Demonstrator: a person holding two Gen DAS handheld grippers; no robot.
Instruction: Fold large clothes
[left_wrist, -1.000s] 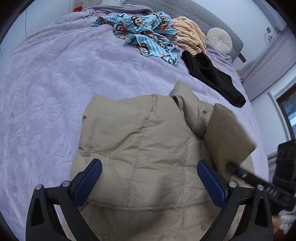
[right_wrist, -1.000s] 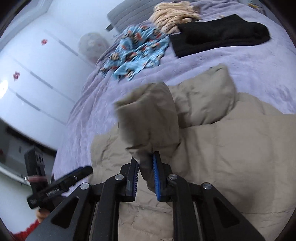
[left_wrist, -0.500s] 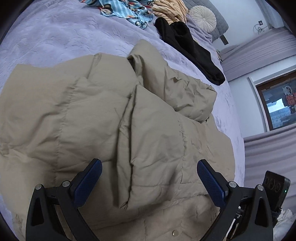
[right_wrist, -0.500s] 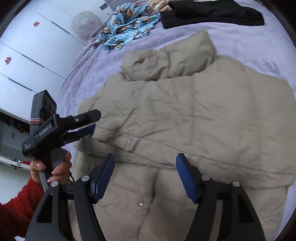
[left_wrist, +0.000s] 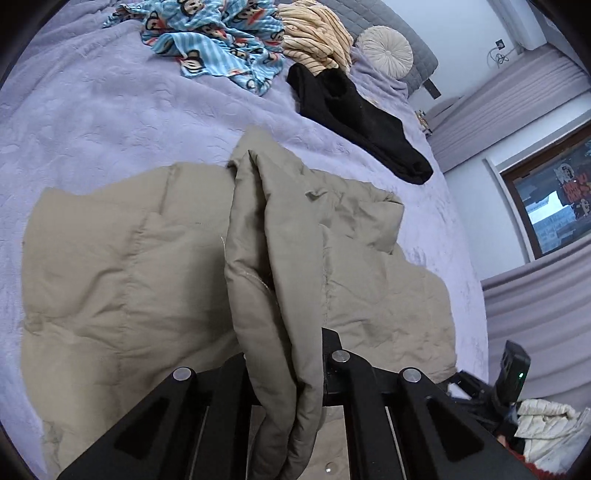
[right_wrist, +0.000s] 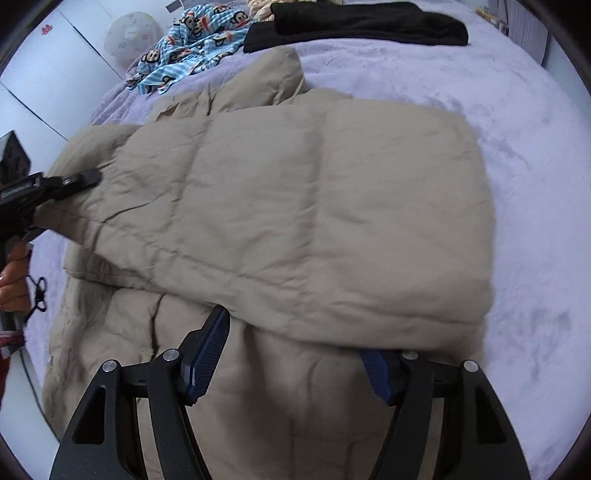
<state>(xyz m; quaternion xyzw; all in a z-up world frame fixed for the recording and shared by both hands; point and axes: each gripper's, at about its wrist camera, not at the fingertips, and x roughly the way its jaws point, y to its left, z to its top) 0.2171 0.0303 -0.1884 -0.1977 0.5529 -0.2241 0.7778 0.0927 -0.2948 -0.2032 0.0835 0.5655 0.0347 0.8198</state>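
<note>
The beige puffer jacket (left_wrist: 122, 280) lies spread on the lavender bed (left_wrist: 92, 122), with a wide stretch of bare cover beyond its collar and to its far side. Up by the headboard sit a blue cartoon-print garment (left_wrist: 218, 44), a striped yellow one (left_wrist: 317, 40) and a black garment (left_wrist: 354, 114), all well apart from the jacket.

The left tongs (left_wrist: 291, 373) point steeply down at the near edge and have just closed, pinching a raised ridge of the jacket's fabric that stands up between them. In the right wrist view a bare hand (right_wrist: 14, 273) grips their handle at the jacket's left edge.

The right tongs (right_wrist: 295, 354) also tilt steeply down, jaws standing wide apart over the jacket. A folded-over panel's edge drapes across their tips; whether the pads touch it is hard to tell, but they don't seem to grip it.
</note>
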